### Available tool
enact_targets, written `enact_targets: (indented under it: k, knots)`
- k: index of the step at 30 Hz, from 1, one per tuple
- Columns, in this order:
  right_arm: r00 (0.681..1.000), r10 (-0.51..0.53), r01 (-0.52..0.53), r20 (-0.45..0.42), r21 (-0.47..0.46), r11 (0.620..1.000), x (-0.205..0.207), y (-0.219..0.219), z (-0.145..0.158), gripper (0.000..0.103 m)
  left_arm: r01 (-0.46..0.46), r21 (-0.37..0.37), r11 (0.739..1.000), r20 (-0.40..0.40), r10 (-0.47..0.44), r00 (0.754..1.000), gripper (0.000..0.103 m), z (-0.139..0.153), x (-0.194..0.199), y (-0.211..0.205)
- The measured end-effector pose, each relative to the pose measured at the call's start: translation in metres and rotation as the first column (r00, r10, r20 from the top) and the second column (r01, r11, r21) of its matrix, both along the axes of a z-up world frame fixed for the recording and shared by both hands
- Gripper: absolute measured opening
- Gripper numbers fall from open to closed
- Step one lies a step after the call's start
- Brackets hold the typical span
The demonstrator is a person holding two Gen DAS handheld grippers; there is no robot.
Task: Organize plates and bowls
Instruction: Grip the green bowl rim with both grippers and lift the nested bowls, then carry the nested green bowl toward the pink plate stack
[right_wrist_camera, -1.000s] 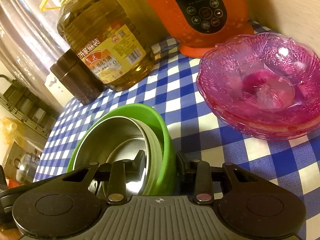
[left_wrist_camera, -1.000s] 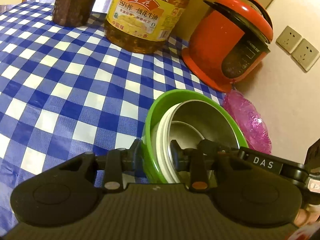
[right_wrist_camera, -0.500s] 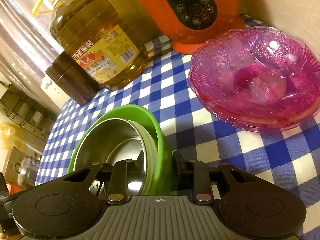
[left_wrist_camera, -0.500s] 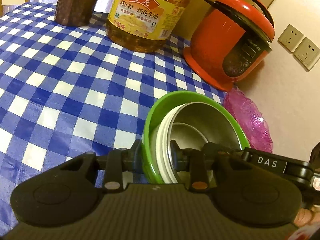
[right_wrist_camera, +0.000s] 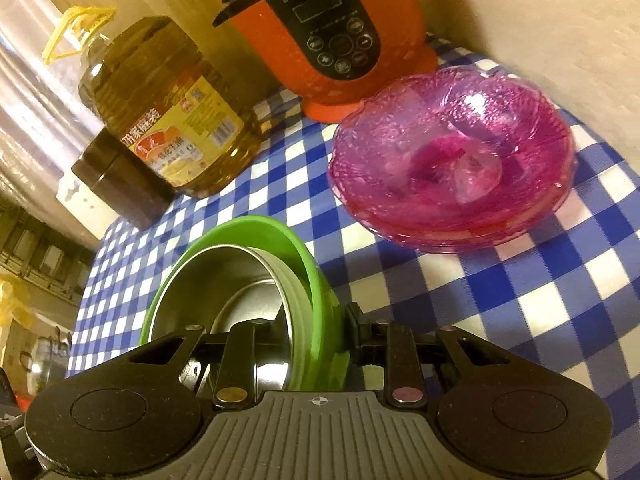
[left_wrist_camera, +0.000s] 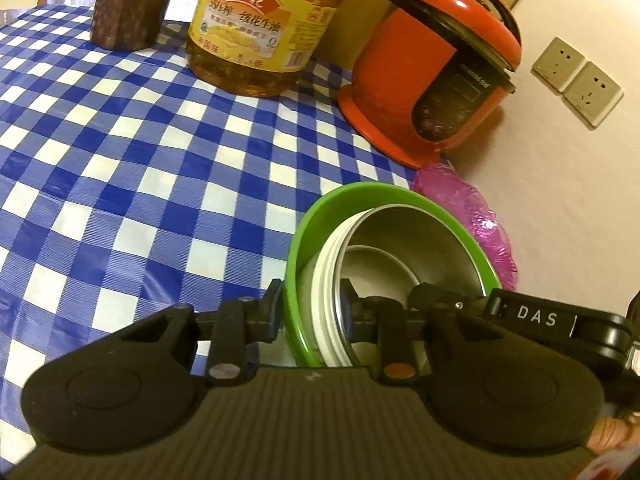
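A green bowl (left_wrist_camera: pixel 384 196) with a steel bowl (left_wrist_camera: pixel 416 240) nested inside is held above the blue checked table. My left gripper (left_wrist_camera: pixel 312 312) is shut on its near rim. My right gripper (right_wrist_camera: pixel 316 328) is shut on the opposite rim of the same green bowl (right_wrist_camera: pixel 280 232); the steel bowl (right_wrist_camera: pixel 224 280) shows inside it. A stack of pink glass plates (right_wrist_camera: pixel 452 156) sits on the table ahead and right of the bowls in the right wrist view, and shows at the wall in the left wrist view (left_wrist_camera: pixel 468 208).
A red rice cooker (right_wrist_camera: pixel 332 28) stands at the back by the wall, also in the left wrist view (left_wrist_camera: pixel 432 64). A large oil bottle (left_wrist_camera: pixel 264 28) and a dark jar (left_wrist_camera: pixel 128 4) stand behind on the checked tablecloth (left_wrist_camera: pixel 120 152). Wall sockets (left_wrist_camera: pixel 576 80) are at the right.
Both grippers have carried the nested bowls closer to the pink plates and the rice cooker, which look larger and nearer now. The grip on the rim is unchanged.
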State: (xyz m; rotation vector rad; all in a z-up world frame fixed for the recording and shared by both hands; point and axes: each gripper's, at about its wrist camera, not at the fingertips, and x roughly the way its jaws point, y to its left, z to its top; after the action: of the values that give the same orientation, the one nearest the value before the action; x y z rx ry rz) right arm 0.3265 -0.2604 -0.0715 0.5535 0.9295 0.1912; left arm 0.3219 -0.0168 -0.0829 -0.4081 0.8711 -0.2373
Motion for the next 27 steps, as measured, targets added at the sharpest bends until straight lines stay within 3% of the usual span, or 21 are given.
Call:
enact_targets:
  k: [16, 27]
  knots:
    - [0.998, -0.059, 0.058, 0.009, 0.018, 0.998, -0.036, -0.029, 0.014, 0.027, 0.040, 0.003, 0.999, 0.013, -0.040, 0.999, 0.025, 0.018, -0.023, -0.028]
    - [0.992, -0.122, 0.121, 0.023, 0.047, 0.992, -0.047, -0.062, 0.030, 0.027, 0.110, 0.031, 0.993, 0.028, -0.111, 0.993, 0.025, 0.045, -0.014, -0.068]
